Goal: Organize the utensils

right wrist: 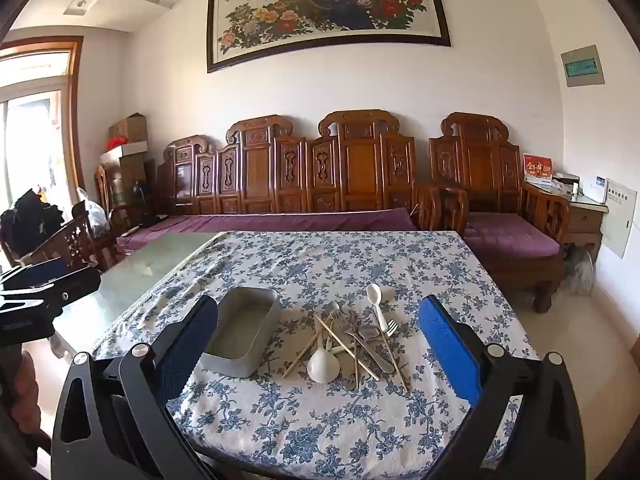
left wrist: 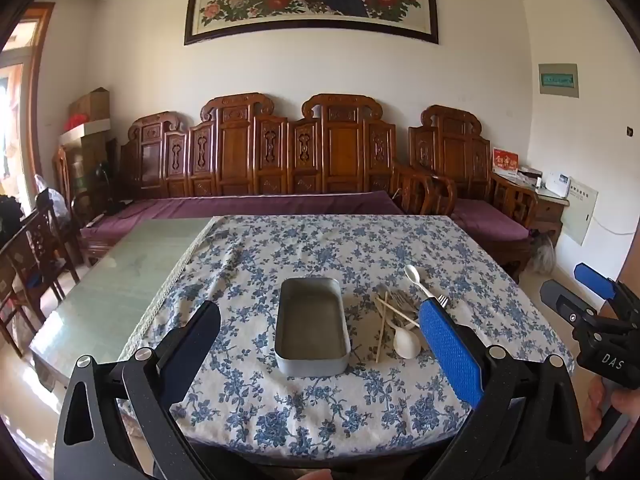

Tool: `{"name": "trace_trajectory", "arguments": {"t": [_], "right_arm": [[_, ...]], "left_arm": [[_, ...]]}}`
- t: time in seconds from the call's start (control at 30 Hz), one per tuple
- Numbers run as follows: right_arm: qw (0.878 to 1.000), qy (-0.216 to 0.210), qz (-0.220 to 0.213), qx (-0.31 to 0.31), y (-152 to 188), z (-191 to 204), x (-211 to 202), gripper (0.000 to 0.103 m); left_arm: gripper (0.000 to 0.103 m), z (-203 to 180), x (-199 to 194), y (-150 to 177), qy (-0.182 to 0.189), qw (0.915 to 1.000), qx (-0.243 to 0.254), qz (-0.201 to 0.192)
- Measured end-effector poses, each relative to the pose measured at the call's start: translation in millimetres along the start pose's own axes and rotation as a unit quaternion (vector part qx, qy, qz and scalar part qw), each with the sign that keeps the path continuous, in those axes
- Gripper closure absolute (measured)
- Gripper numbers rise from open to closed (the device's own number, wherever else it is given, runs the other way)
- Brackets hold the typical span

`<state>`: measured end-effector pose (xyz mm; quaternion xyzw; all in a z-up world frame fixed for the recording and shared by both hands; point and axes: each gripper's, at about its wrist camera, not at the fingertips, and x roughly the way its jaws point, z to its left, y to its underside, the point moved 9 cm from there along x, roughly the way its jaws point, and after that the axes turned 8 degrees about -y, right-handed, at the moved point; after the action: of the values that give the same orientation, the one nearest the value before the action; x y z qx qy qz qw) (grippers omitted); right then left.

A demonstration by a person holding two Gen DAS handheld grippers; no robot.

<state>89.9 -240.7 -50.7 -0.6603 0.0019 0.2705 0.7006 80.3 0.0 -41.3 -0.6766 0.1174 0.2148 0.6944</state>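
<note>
Both my left gripper (left wrist: 320, 340) and my right gripper (right wrist: 318, 338) hang above the blue-flowered white tablecloth (right wrist: 320, 432) with jaws wide apart, holding nothing. The grey rectangular metal tin (left wrist: 312, 330) stands empty, and just to its right lies the tangled pile of utensils (right wrist: 352, 344): white plastic spoons, wooden chopsticks, and what seem to be metal forks
</note>
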Motion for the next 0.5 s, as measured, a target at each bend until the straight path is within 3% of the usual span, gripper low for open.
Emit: {"name": "trace_trajectory", "arguments": {"t": [0.5], "right_arm": [[1.0,-0.001,0.0,0.001,-0.3,-0.5,-2.3,0.002]], "left_arm": [[0.006,-3.2,-1.0,-6.5,0.0,1.0,0.001,-0.006]]}}
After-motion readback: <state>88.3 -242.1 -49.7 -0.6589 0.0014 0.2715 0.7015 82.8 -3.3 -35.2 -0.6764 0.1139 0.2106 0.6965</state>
